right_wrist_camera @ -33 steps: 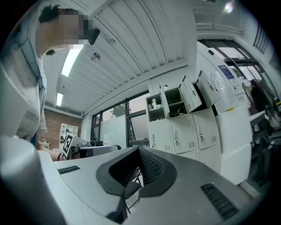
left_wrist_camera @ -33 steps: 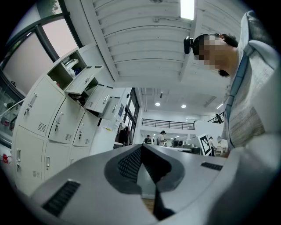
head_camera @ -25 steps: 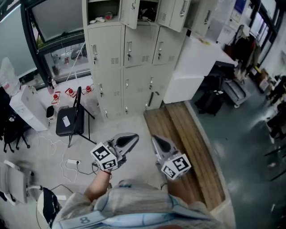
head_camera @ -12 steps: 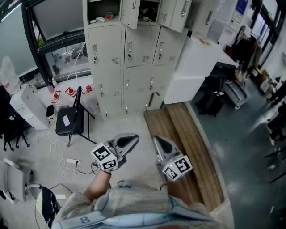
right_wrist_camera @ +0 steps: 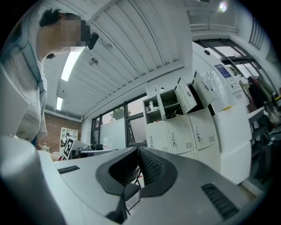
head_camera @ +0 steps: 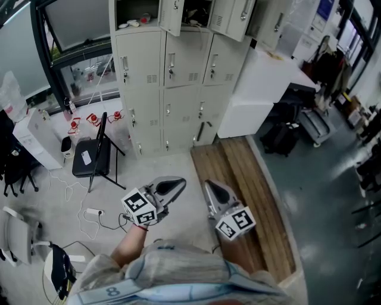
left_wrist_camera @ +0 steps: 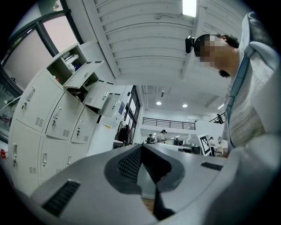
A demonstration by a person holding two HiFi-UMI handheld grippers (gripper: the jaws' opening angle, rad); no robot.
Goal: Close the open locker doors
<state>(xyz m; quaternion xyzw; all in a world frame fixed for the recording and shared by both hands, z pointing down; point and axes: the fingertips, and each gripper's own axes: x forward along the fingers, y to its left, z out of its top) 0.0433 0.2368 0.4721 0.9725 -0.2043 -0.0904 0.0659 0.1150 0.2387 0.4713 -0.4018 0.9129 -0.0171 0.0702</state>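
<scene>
Standing well ahead of and above both closed, empty claws — left gripper (head_camera: 177,182), right gripper (head_camera: 207,184) — the open locker doors (head_camera: 174,16) were judged light, stiff, hinged sheet metal, best pushed near the free edge.

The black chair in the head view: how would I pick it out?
Find the bank of pale grey lockers at the top. On the light floor before its left column stands the black chair. Unlike the white box beside it, it is dark, thin-legged, with a small white item on its seat.
</scene>
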